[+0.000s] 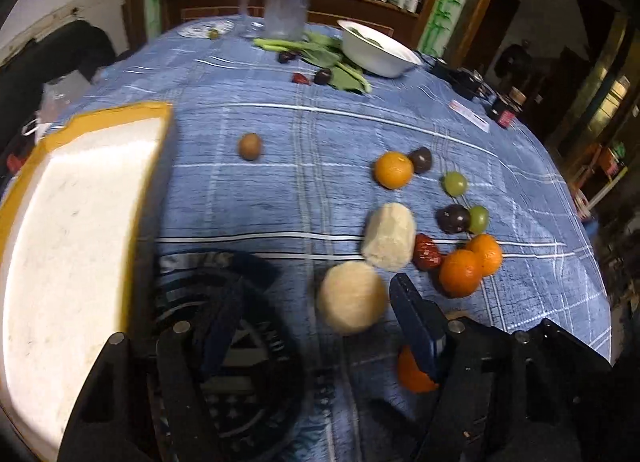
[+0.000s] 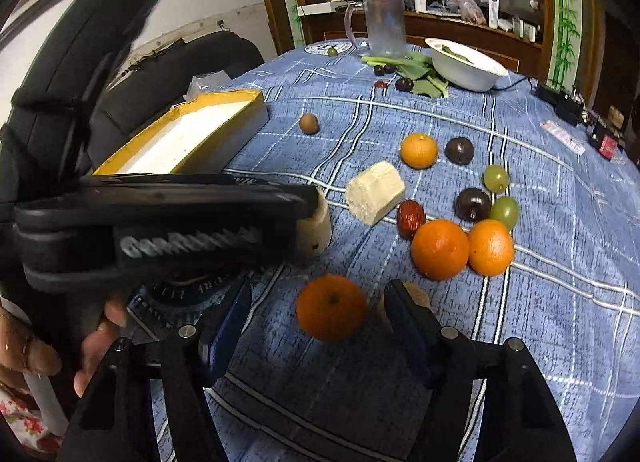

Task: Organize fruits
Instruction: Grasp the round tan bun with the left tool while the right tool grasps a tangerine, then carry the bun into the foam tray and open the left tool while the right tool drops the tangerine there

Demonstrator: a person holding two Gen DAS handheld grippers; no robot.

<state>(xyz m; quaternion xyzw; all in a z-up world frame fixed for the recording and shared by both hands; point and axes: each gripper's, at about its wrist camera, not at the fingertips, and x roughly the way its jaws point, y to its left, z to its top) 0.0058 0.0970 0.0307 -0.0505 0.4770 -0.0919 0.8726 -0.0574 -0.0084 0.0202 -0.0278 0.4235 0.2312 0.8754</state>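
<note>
Fruit lies scattered on the blue checked tablecloth (image 1: 320, 133). In the left wrist view my left gripper (image 1: 312, 314) is open around a pale peeled round piece (image 1: 352, 298), with a second pale chunk (image 1: 390, 236) just beyond it. A yellow-rimmed white box (image 1: 80, 197) stands at the left. In the right wrist view my right gripper (image 2: 320, 310) is open with an orange (image 2: 331, 308) between its fingers. Two oranges (image 2: 440, 249), a red date (image 2: 410, 217), dark plums (image 2: 472, 203) and green grapes (image 2: 496, 177) lie beyond. The left gripper (image 2: 160, 229) crosses this view.
A kiwi (image 1: 250, 145) lies alone mid-table. At the far side stand a white bowl (image 1: 378, 47), leafy greens (image 1: 320, 51), a clear jug (image 1: 286, 5) and more plums. Black devices and cables (image 2: 568, 101) sit at the right edge. A black chair (image 2: 180, 61) stands behind the box.
</note>
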